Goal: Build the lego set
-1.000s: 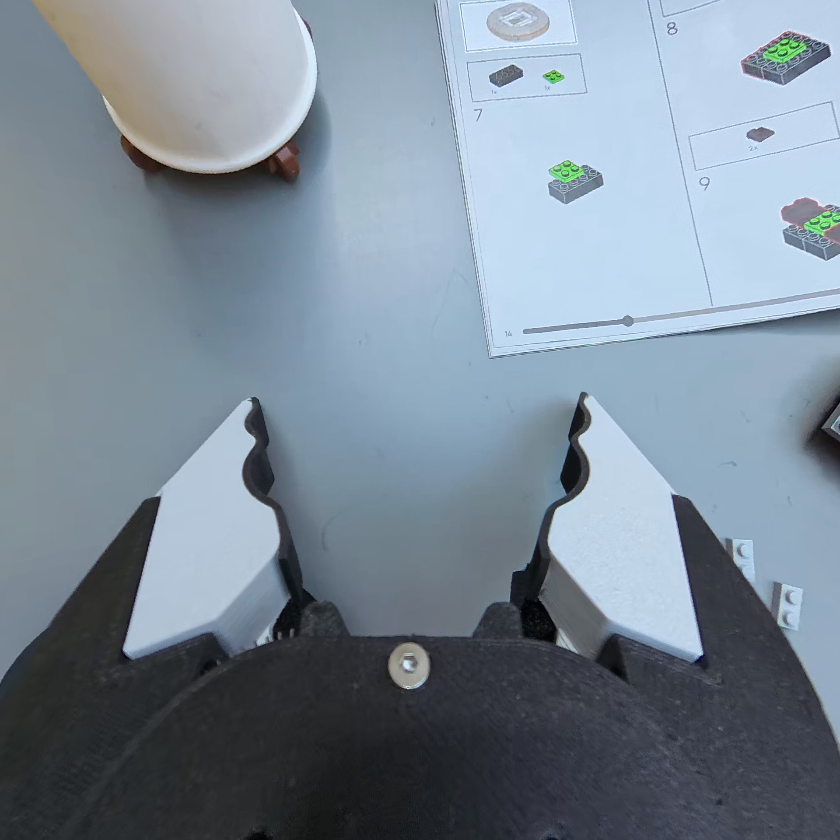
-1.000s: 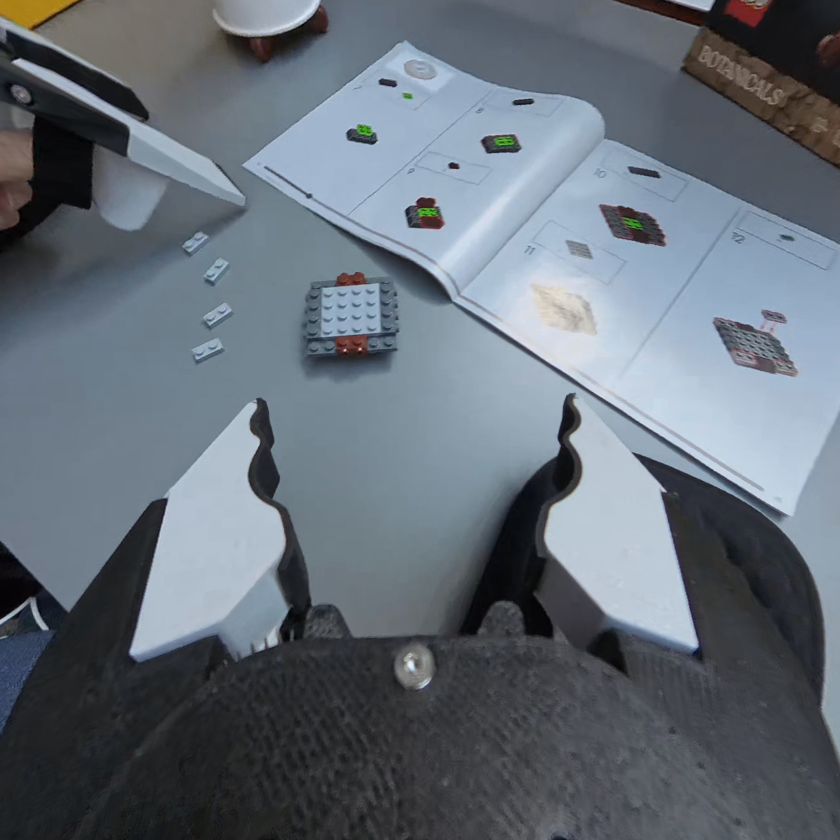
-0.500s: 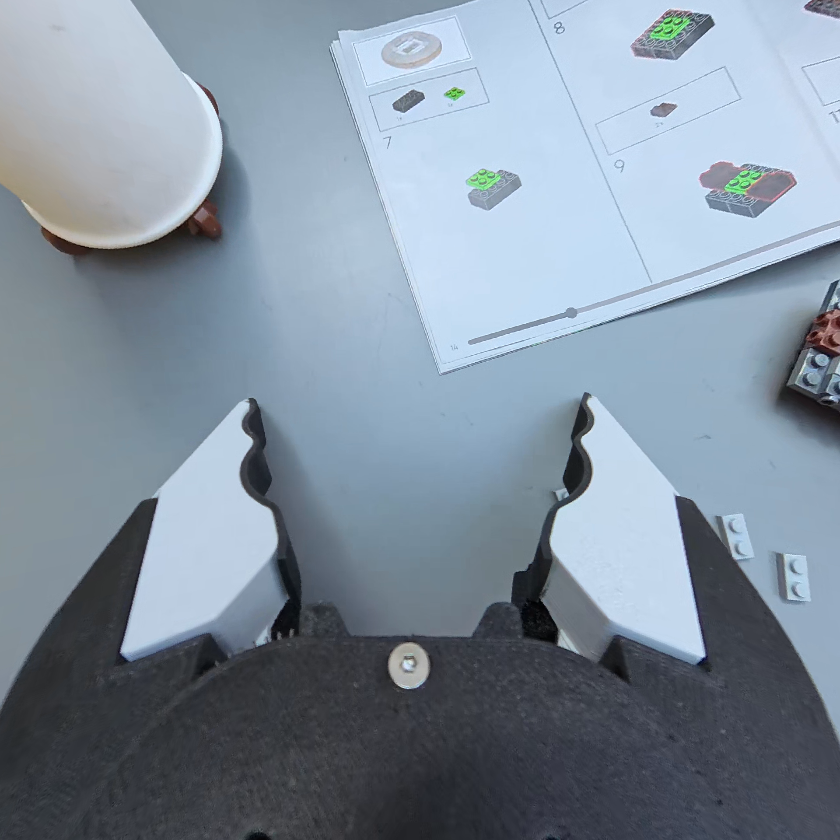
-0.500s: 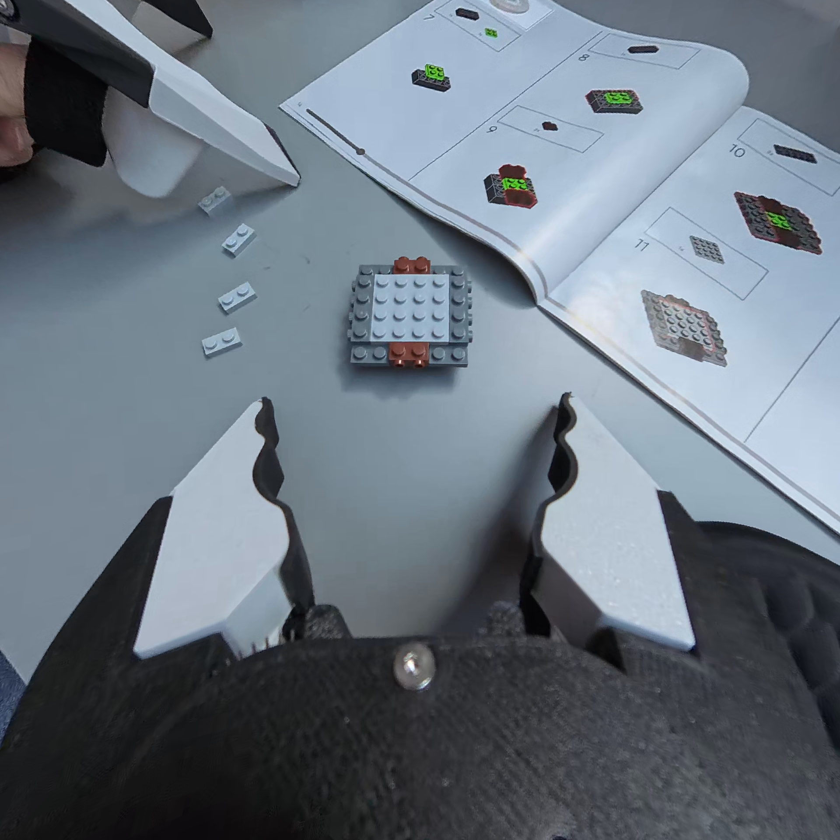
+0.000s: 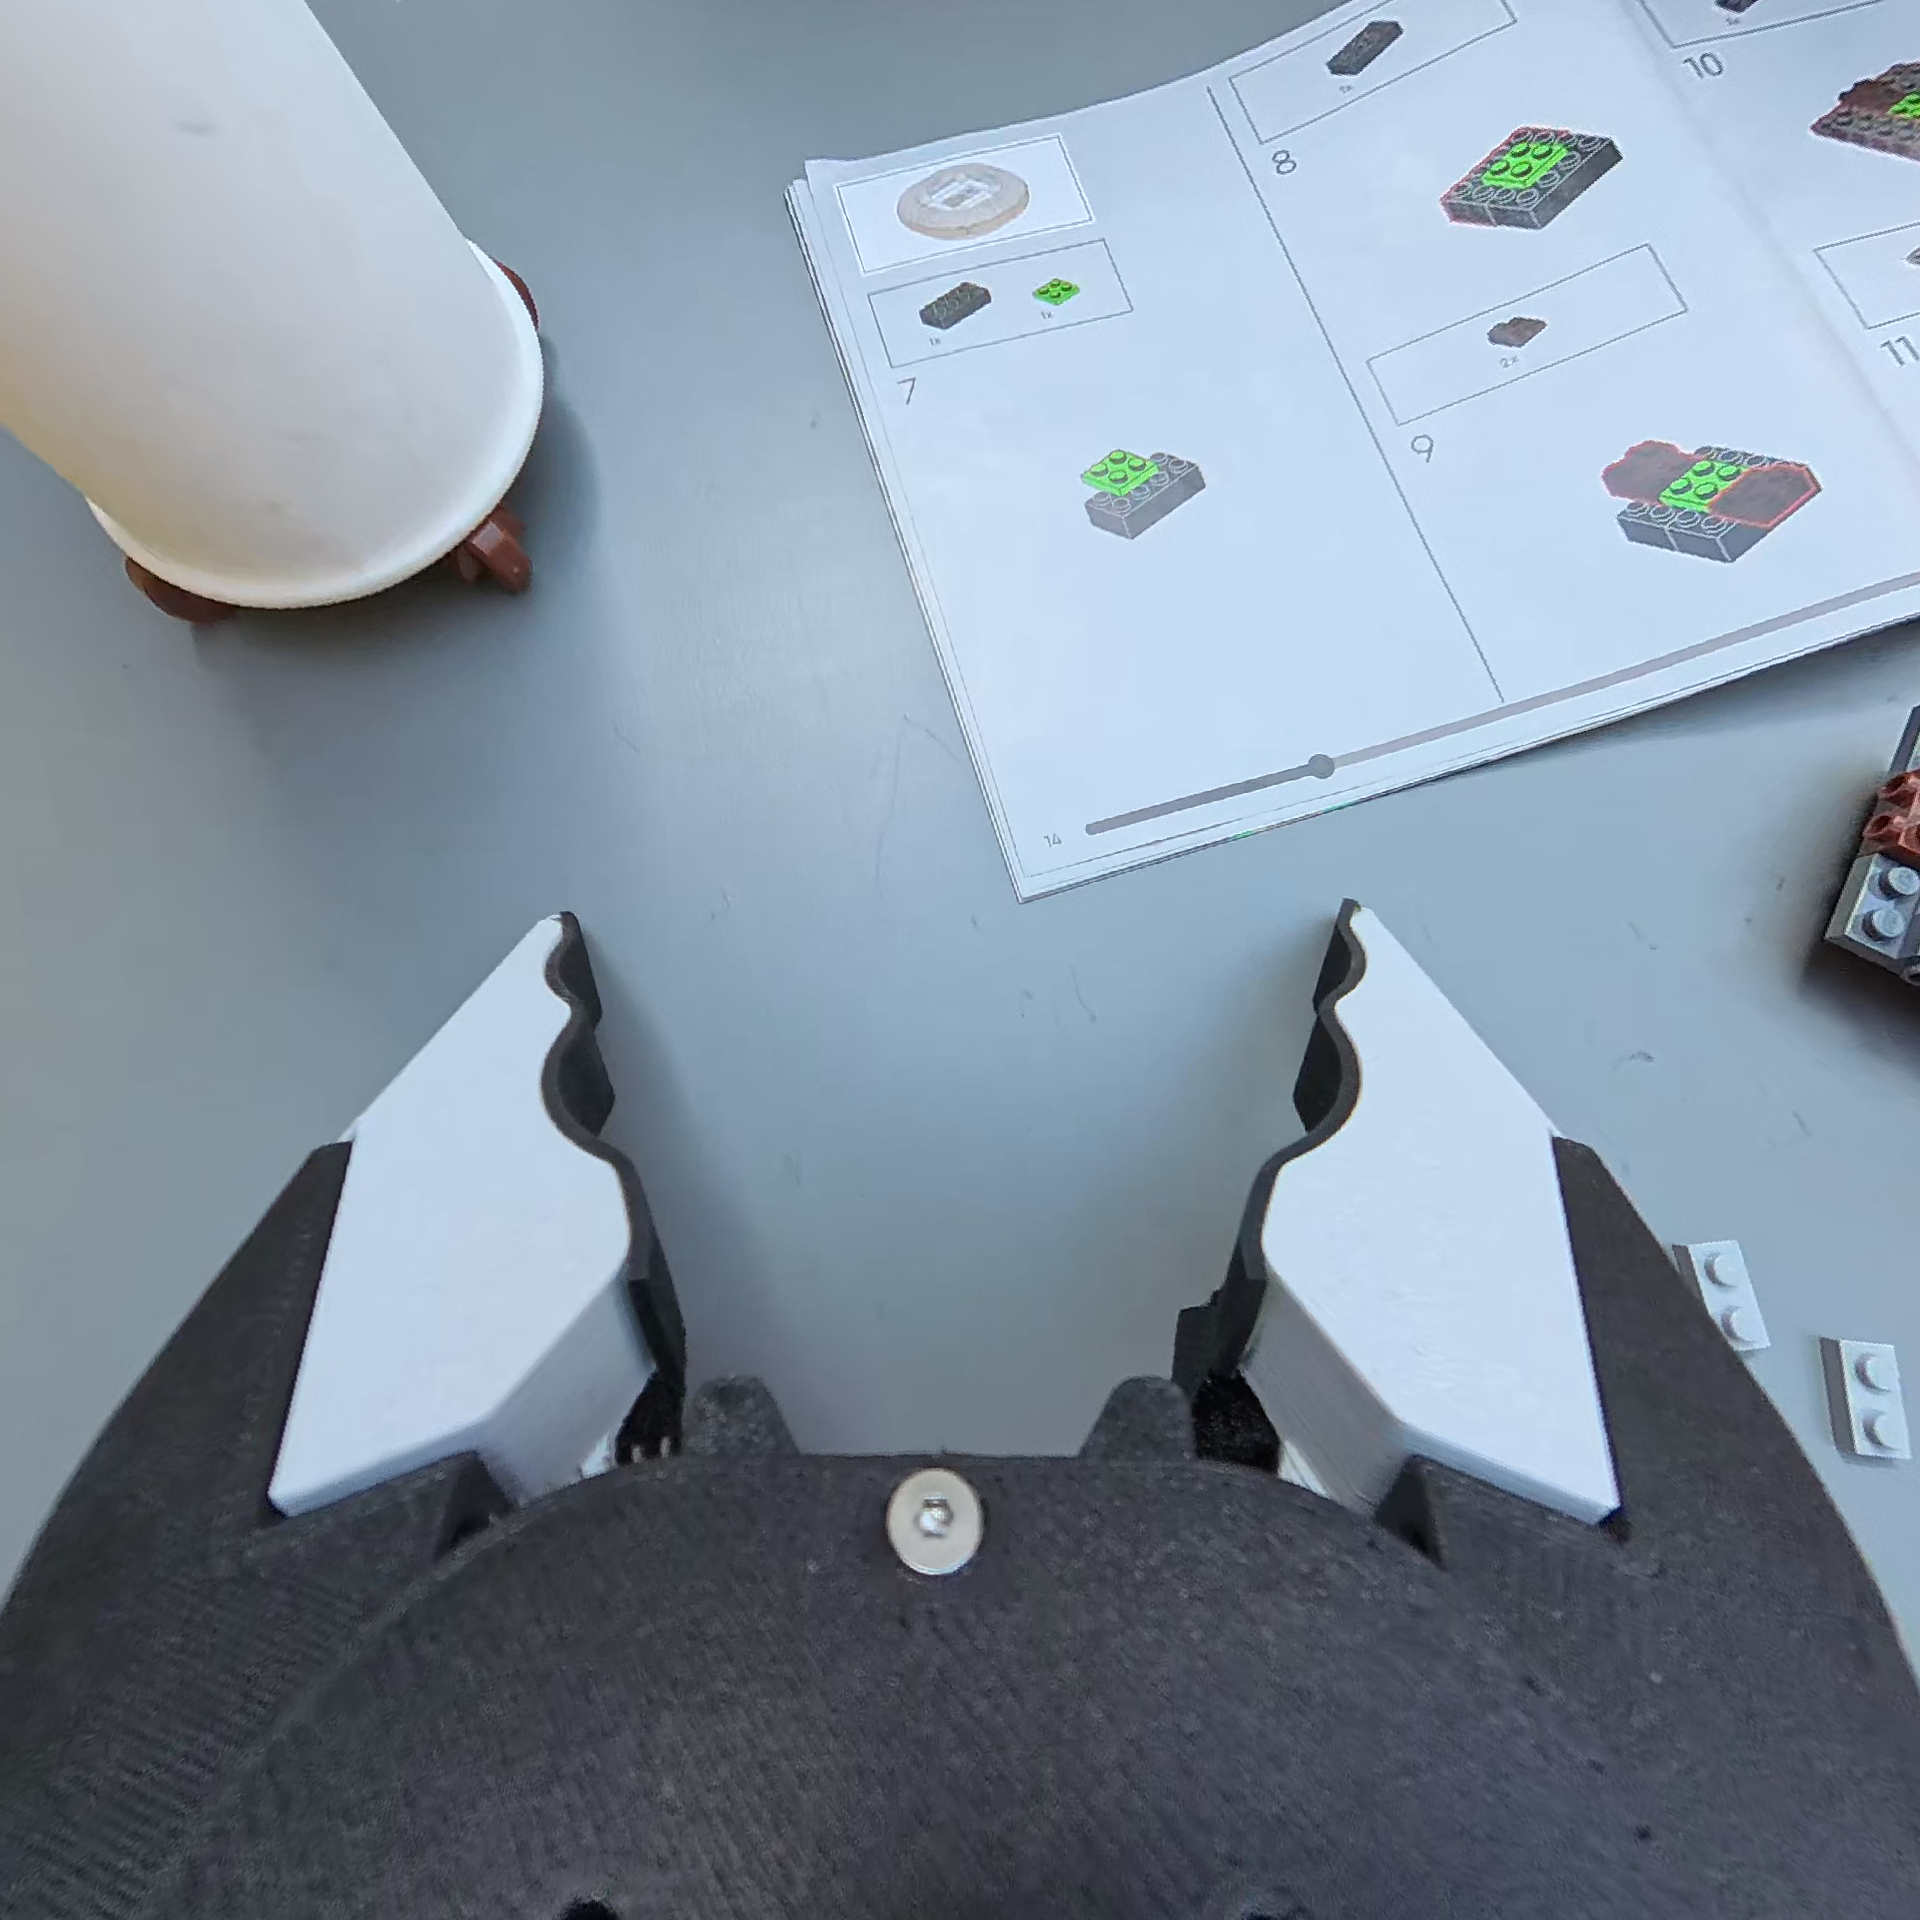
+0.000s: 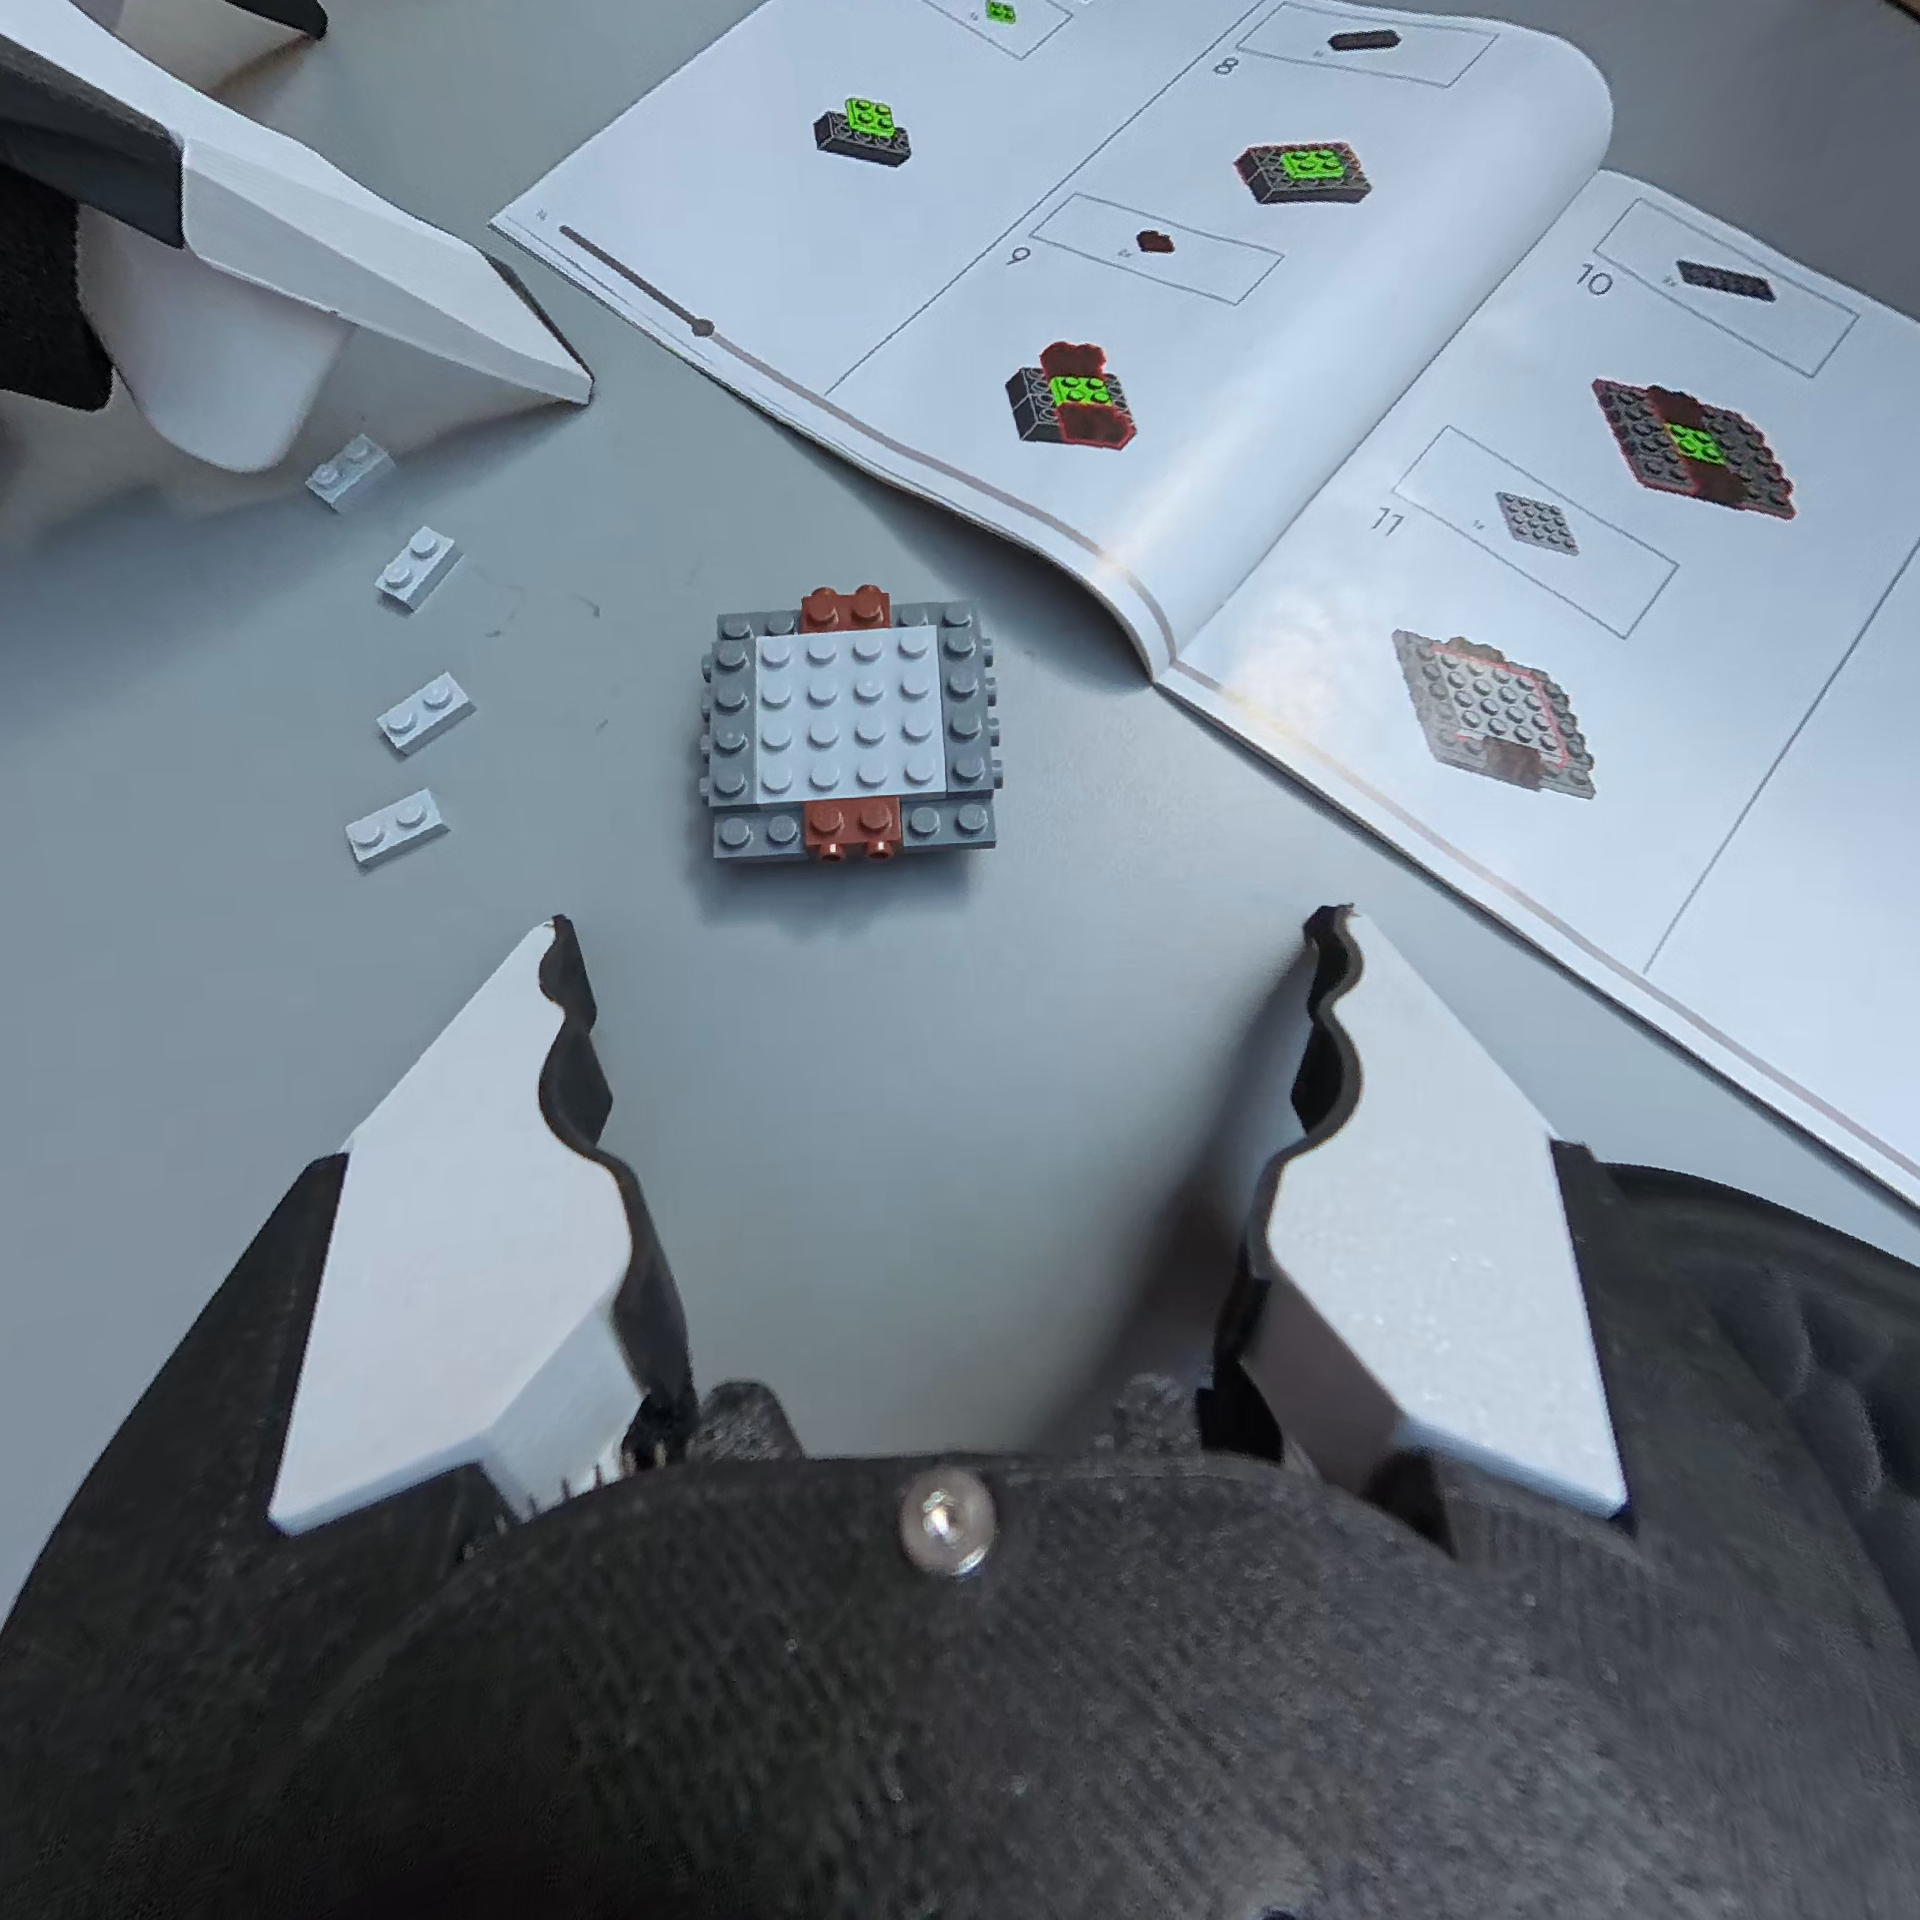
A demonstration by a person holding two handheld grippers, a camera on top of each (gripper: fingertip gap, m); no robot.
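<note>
A small grey lego build [image 6: 852, 727] with a light grey plate on top and brown bricks at two sides sits on the grey table, just ahead of my right gripper [image 6: 951, 914], which is open and empty. Its edge shows at the right of the left wrist view [image 5: 1886, 883]. Several small light grey plates [image 6: 424, 707] lie in a row left of the build; two show in the left wrist view [image 5: 1870, 1394]. My left gripper [image 5: 956, 920] is open and empty over bare table. It also shows at the top left of the right wrist view [image 6: 395, 301], above the far end of the row.
The open instruction booklet [image 6: 1351, 343] lies behind and to the right of the build, also seen in the left wrist view [image 5: 1299, 468]. A white paper cup [image 5: 239, 312] lies tipped at the far left with brown pieces [image 5: 497, 551] under its rim.
My right gripper has moved forward toward the build. My left gripper has moved closer to the row of small plates and turned toward the booklet.
</note>
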